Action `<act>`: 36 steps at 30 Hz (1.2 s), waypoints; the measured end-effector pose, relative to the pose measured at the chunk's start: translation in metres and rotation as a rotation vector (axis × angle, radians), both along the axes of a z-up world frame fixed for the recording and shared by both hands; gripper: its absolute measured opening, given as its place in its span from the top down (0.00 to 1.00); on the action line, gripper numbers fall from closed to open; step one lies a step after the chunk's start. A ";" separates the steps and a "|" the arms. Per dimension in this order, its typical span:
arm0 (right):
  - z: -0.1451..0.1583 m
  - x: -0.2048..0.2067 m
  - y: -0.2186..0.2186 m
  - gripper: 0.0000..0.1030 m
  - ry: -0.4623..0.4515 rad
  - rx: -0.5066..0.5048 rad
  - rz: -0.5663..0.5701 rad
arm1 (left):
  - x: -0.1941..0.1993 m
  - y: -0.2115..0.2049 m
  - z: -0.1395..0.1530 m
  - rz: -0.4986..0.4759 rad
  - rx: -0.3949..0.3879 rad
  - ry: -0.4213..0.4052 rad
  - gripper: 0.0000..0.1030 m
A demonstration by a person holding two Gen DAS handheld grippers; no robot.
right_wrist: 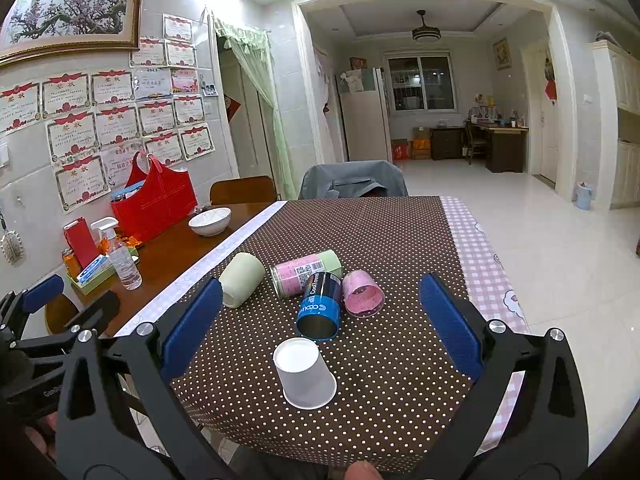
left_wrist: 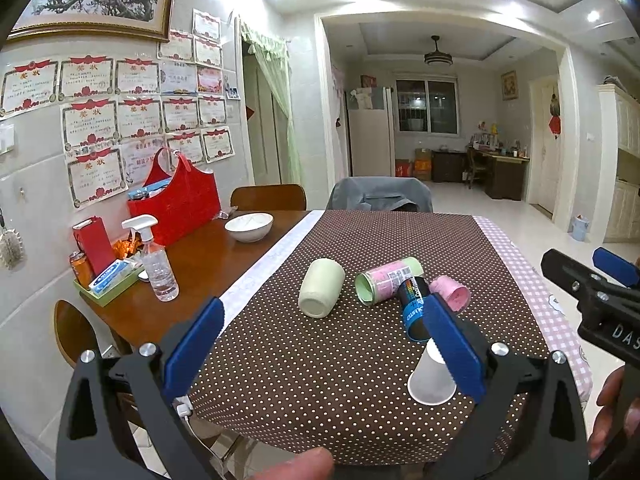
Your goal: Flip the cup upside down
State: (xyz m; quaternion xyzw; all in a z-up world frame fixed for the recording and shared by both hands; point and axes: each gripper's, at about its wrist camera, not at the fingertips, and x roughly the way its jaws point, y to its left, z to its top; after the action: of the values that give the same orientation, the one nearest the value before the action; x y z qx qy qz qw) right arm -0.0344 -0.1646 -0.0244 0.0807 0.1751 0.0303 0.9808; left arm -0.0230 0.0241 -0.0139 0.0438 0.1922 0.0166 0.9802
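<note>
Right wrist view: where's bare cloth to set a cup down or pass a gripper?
Bare dotted cloth lies left of the white paper cup, toward the white strip, and beyond the cluster up to the grey-draped chair. Crowded: green cup, pink-green can, blue can and pink cup lie bunched mid-cloth.

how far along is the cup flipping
Done, it seems: the white paper cup stands upside down on the dotted tablecloth, wide rim down. In hand: nothing; the left gripper and right gripper both have open jaws. Left: the other cups lie sideways.
</note>
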 end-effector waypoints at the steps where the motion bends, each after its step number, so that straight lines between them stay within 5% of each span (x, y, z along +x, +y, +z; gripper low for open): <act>1: 0.000 0.000 0.000 0.06 0.001 0.001 0.000 | 0.000 -0.001 0.000 0.001 -0.001 0.002 0.05; 36: -0.005 0.013 -0.004 0.06 0.030 0.018 -0.004 | 0.002 -0.016 0.001 -0.002 0.027 0.002 0.05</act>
State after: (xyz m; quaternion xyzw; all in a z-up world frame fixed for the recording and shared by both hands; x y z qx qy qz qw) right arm -0.0219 -0.1681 -0.0292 0.0902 0.1895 0.0286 0.9773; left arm -0.0208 0.0086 -0.0124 0.0573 0.1930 0.0184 0.9793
